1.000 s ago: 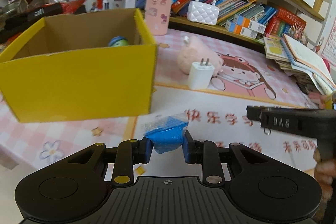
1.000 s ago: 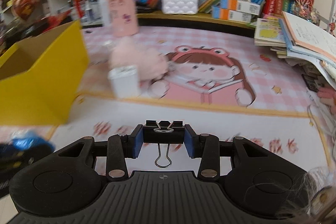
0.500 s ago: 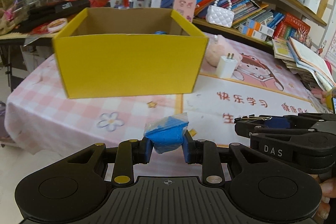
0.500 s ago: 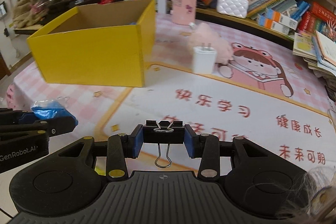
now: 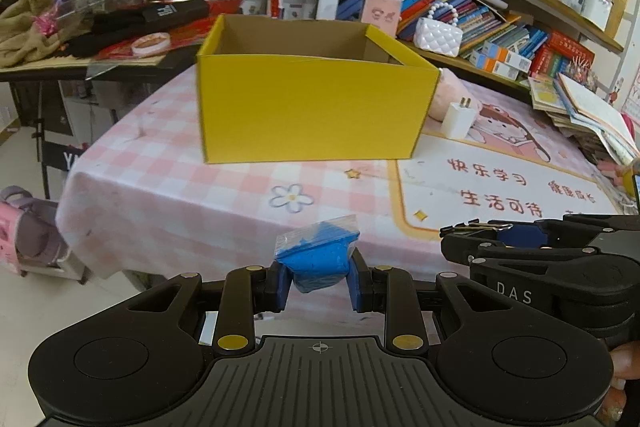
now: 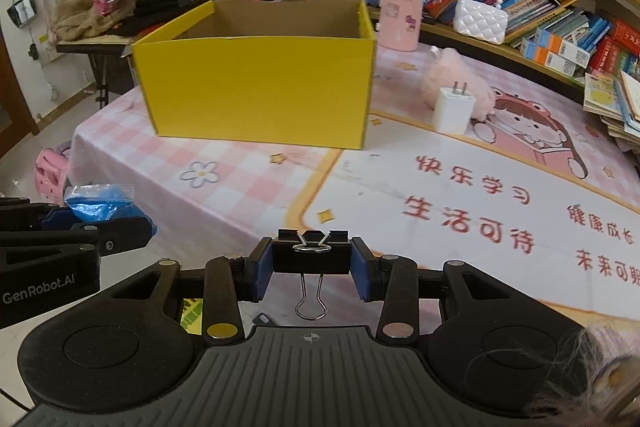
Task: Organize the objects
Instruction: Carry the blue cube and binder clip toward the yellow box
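My left gripper (image 5: 318, 285) is shut on a small clear bag of blue material (image 5: 318, 259), held above the table's near edge. That blue bag (image 6: 98, 203) also shows at the left of the right wrist view. My right gripper (image 6: 312, 269) is shut on a black binder clip (image 6: 312, 255), its wire handle hanging down. The right gripper (image 5: 472, 245) appears side-on at the right of the left wrist view. An open yellow cardboard box (image 5: 312, 107) (image 6: 260, 91) stands on the pink table farther back; its floor is hidden.
A white plug charger (image 6: 454, 109) and a pink plush toy (image 6: 460, 75) lie right of the box. A pink case (image 6: 400, 11) and a white quilted purse (image 6: 480, 19) stand by the bookshelf. Stacked books (image 5: 584, 115) fill the right edge. A pink bag (image 5: 24, 231) sits on the floor.
Both grippers have drawn back from the yellow box, which now looks smaller and farther away. Each keeps its hold: the blue bag and the binder clip.
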`<state>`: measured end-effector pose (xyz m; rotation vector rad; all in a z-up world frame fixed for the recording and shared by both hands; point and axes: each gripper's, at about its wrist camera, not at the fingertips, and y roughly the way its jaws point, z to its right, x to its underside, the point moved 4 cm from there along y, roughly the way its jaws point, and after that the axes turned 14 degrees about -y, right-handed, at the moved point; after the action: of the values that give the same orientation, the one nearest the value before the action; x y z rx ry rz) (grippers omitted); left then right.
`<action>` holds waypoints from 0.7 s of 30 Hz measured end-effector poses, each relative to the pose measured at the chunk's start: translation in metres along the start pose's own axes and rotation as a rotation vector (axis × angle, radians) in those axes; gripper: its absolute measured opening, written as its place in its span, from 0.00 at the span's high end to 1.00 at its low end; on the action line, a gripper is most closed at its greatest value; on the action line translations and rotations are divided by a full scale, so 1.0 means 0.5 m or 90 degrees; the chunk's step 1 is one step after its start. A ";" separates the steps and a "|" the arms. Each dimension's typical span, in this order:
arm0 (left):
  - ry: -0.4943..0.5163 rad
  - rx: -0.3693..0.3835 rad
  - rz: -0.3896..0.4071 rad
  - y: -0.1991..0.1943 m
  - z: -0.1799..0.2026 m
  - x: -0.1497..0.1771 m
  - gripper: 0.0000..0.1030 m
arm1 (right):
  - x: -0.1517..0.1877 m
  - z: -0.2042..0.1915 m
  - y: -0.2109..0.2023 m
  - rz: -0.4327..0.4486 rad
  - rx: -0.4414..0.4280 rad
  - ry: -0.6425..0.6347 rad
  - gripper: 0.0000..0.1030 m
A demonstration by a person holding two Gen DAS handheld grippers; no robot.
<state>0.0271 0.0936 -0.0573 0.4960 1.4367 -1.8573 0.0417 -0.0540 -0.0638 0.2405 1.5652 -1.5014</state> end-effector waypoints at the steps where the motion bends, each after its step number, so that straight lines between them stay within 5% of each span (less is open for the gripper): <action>1: -0.001 -0.001 0.002 -0.005 -0.008 0.001 0.74 | -0.001 -0.010 -0.002 0.002 -0.001 0.000 0.64; 11: 0.003 -0.001 0.028 -0.046 -0.065 -0.005 0.74 | -0.022 -0.078 -0.011 0.012 -0.008 -0.006 0.64; 21: -0.007 0.014 0.082 -0.047 -0.074 -0.066 0.74 | -0.078 -0.063 -0.004 0.041 0.020 -0.015 0.64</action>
<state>0.0268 0.1411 -0.0303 0.5746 1.3452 -1.7724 0.0471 -0.0100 -0.0401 0.2881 1.5024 -1.4753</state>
